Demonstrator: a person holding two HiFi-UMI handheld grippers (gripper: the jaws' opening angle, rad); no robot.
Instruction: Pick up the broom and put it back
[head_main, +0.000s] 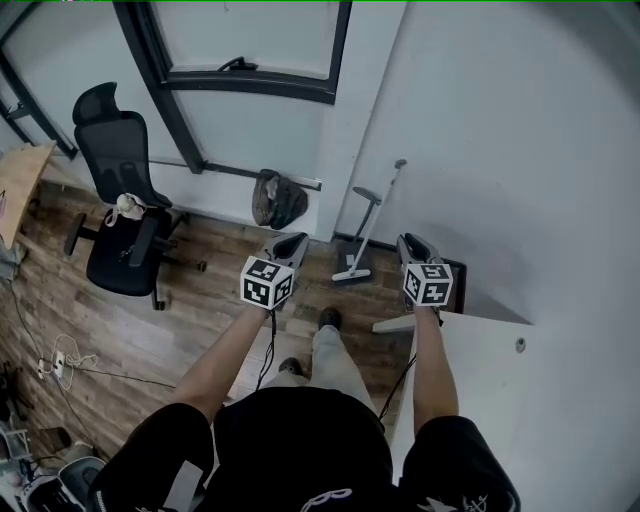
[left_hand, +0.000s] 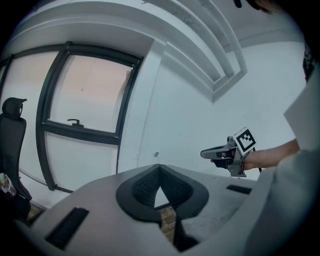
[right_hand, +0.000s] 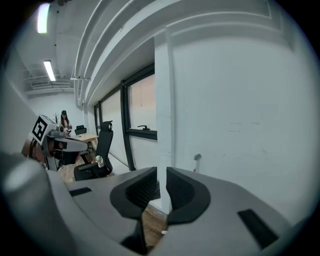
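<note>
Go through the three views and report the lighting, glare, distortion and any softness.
Head view: even, soft light, the wall bowed by the wide lens, the broom against it readable. Left gripper view: heavy fisheye, black rim, the window curved, its panes washed pale. Right gripper view: same black rim, the ceiling lamp glaring at top left, the close right gripper looking soft.

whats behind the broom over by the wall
Only the white wall shows behind the broom, whose handle tilts toward it. The foot of the wall directly behind the broom's head is covered, so anything there cannot be seen.
</note>
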